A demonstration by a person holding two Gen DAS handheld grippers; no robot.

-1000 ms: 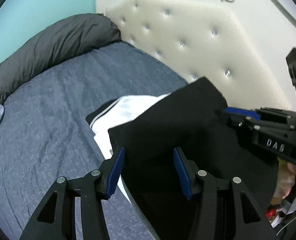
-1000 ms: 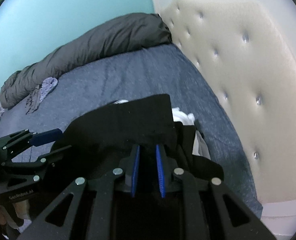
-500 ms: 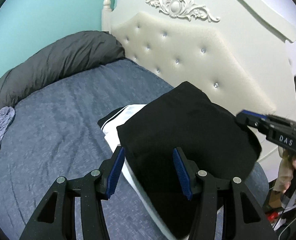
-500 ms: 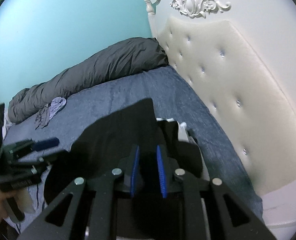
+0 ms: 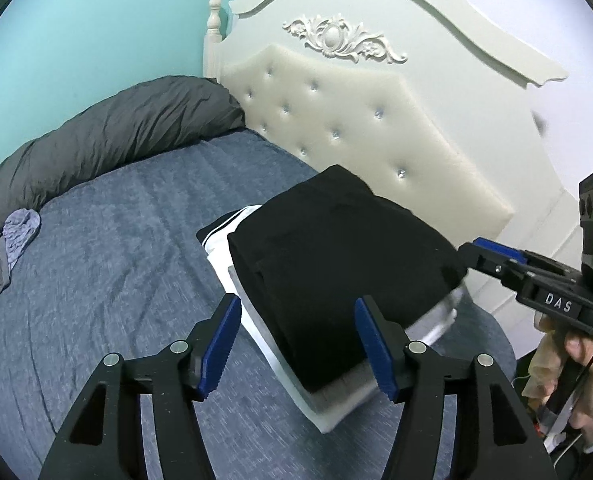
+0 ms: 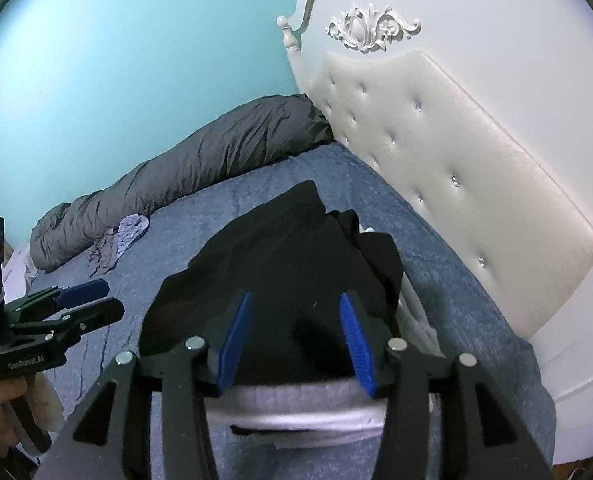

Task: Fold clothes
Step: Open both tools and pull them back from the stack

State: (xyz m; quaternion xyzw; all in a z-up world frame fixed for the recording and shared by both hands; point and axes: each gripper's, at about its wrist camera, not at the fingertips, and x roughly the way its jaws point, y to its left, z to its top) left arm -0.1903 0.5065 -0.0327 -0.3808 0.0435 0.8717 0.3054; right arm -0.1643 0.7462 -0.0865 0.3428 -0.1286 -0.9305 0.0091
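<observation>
While both grippers hang above the bed (image 5: 96, 248), a folded black garment (image 5: 336, 264) lies on top of a folded white garment (image 5: 256, 320) with black stripes, the pile sitting at the bed's head end, near the tufted cream headboard (image 5: 356, 120) and toward the near side edge of the mattress. Left gripper (image 5: 298, 344): jaws opening, blue pads spread apart, framing the near corner of the pile in the left wrist view without pressing on it. Right gripper (image 6: 294, 344): jaws opening, pads apart above the black cloth; no fabric is pinched between them. In the left wrist view the right gripper's tip (image 5: 492, 256) reaches just past the pile's headboard-side corner, carried by a hand (image 5: 588, 384) at the frame's right edge. In the right wrist view the left gripper (image 6: 84, 300) appears at the left, over bare sheet beside the pile. A rolled grey duvet (image 6: 200, 168) runs along the bed's far edge against the turquoise wall (image 6: 136, 60). A crumpled lilac-grey cloth (image 6: 128, 232) lies just beside the duvet, well apart from the pile.
</observation>
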